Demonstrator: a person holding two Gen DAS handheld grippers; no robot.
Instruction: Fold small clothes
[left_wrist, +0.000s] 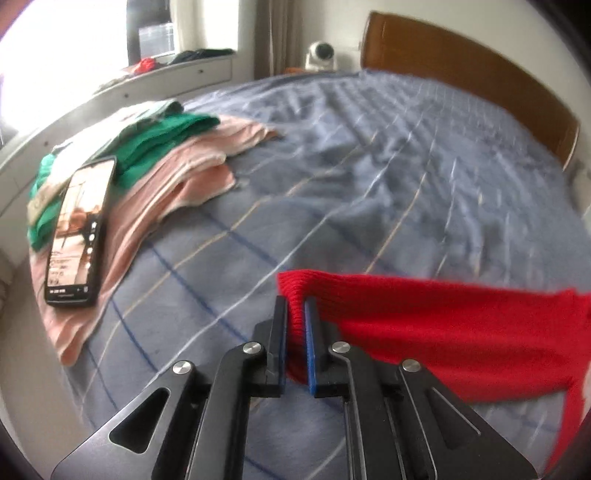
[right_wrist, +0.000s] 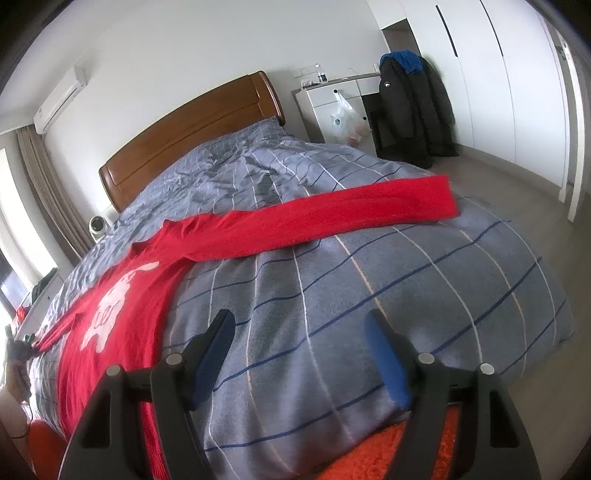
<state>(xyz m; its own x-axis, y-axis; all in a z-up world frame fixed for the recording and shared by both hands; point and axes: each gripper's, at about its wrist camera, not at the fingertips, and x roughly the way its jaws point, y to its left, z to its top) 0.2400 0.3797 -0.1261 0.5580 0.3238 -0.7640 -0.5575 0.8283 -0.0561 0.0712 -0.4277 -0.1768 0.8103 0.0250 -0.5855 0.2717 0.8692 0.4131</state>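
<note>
A red knit sweater (right_wrist: 122, 295) with a white print lies spread flat on the blue-grey checked bedspread (right_wrist: 332, 295). One long sleeve (right_wrist: 332, 218) stretches out to the right. In the left wrist view the other sleeve (left_wrist: 443, 325) runs in from the right, and my left gripper (left_wrist: 295, 301) is shut on its ribbed cuff, with the knit bunched between the blue pads. My right gripper (right_wrist: 299, 321) hangs open over bare bedspread to the right of the sweater's body, with nothing between its fingers.
A stack of folded green and pink clothes (left_wrist: 166, 147) sits at the bed's left side with a phone (left_wrist: 79, 232) lying on it. The wooden headboard (right_wrist: 184, 140) is at the far end. An orange rug (right_wrist: 388, 454) lies below the bed edge. A black coat (right_wrist: 406, 107) hangs by white cabinets.
</note>
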